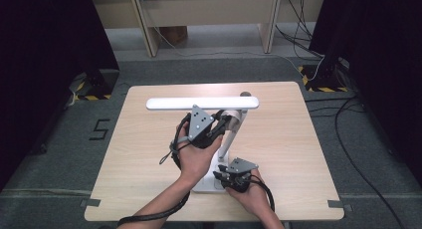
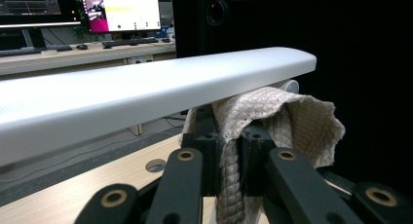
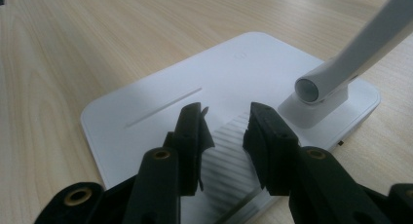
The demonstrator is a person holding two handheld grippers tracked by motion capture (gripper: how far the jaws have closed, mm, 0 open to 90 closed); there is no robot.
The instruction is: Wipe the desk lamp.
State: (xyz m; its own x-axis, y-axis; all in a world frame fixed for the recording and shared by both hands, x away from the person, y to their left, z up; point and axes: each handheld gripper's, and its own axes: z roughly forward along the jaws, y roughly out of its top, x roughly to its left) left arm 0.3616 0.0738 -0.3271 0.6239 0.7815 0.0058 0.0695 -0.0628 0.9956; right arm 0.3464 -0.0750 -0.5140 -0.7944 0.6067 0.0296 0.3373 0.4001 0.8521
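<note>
A white desk lamp stands mid-table, with its long head bar [image 1: 201, 103] level, a slanted arm [image 1: 230, 139] and a flat base [image 1: 204, 183]. My left gripper [image 1: 219, 127] is just under the bar's right part, shut on a beige waffle cloth [image 2: 287, 121]. The cloth drapes up against the underside of the bar [image 2: 146, 92] near the joint. My right gripper [image 3: 226, 124] stands open with its tips down on the white base [image 3: 160, 112], a ribbed patch between the jaws. The arm's lower end [image 3: 360, 44] rises just to the right of it.
The light wooden table [image 1: 298, 154] has bare room on both sides of the lamp. A round cable hole [image 1: 245, 94] sits behind the bar. Dark curtains flank the table, cables [image 1: 348, 139] lie on the floor at right, and a desk with monitors [image 2: 97, 19] stands beyond.
</note>
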